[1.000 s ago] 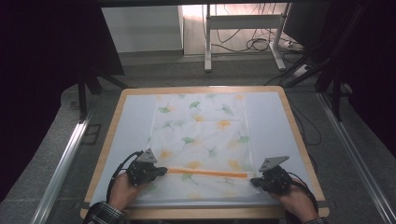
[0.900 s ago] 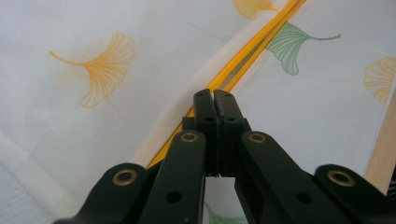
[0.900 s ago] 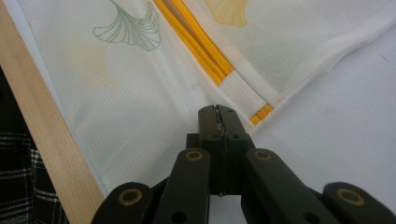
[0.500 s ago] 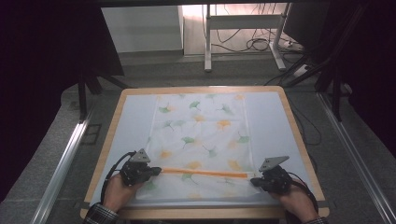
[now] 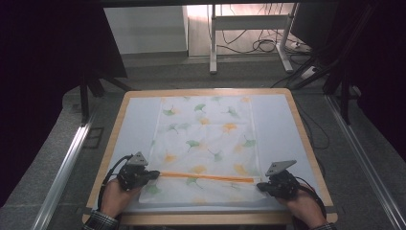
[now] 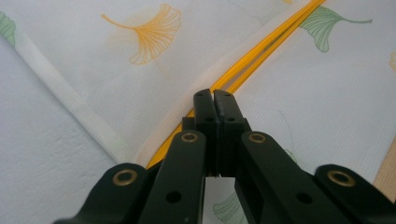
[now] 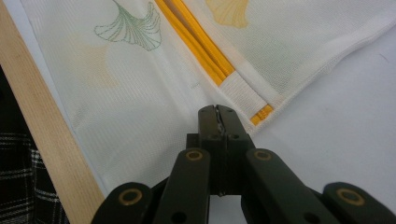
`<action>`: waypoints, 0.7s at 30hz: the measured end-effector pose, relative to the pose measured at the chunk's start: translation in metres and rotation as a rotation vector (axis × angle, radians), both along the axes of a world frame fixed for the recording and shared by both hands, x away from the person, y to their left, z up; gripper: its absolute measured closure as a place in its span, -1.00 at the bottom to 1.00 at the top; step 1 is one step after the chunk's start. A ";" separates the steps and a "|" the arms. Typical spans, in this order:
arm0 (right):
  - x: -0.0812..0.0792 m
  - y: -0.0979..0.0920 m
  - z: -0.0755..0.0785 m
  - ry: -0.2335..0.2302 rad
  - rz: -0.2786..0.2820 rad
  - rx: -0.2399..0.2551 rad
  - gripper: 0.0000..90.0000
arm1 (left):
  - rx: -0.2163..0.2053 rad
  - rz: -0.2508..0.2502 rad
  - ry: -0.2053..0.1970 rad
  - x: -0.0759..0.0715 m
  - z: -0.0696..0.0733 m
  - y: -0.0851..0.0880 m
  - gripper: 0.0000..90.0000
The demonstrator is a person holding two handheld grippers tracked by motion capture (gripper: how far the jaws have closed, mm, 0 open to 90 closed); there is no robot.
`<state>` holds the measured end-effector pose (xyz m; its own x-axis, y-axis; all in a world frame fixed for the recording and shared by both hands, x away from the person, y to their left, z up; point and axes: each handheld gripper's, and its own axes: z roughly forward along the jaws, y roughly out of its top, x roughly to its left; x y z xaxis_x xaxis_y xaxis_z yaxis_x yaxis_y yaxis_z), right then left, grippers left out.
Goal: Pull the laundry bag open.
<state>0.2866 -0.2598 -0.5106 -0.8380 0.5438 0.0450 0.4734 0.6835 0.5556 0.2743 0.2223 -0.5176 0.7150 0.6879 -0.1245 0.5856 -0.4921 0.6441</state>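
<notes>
High view: white mesh bag (image 5: 206,148) printed with green and orange ginkgo leaves lies flat on the pale mat (image 5: 282,129) of a wood-rimmed table (image 5: 301,124), centred, long side running near to far. Orange zipper (image 5: 208,176) crosses the bag left to right close to its near end. Left gripper (image 5: 143,175) sits at the bag's near-left corner, at the zipper's left end, held by the left hand (image 5: 114,197). Right gripper (image 5: 266,186) sits at the near-right corner by the zipper's right end, held by the right hand (image 5: 302,207). A cable loops from each gripper. Grippers well apart, the bag's width between them. Jaw state too small to read here.

Left gripper view: left gripper (image 6: 214,95) jaws pressed together, no gap. Tips sit at the orange zipper (image 6: 261,51) where it meets the folded white hem (image 6: 70,100); cannot tell if fabric is pinched between them. Orange leaf print (image 6: 149,30) far of the tips, green one at far right.

Right gripper view: right gripper (image 7: 217,112) jaws closed tight, tips on the mesh bag (image 7: 135,102) just near the zipper's end (image 7: 261,113) with its white tab. Cannot tell if mesh is caught. Wooden table edge (image 7: 44,130) runs down the left, plaid sleeve (image 7: 21,186) beyond it.
</notes>
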 end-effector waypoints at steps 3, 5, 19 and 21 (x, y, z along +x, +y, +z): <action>0.000 0.000 0.000 -0.001 0.001 0.000 0.99 | -0.008 0.011 0.002 0.000 0.000 0.002 1.00; 0.000 0.000 0.000 0.001 0.000 0.001 0.99 | -0.005 0.012 0.004 0.000 0.000 0.004 1.00; 0.000 0.000 0.000 0.002 0.001 0.002 0.99 | -0.010 0.039 0.012 0.000 0.000 0.015 1.00; 0.000 0.000 0.000 0.001 0.001 0.001 0.99 | -0.011 0.041 0.013 -0.001 0.000 0.016 1.00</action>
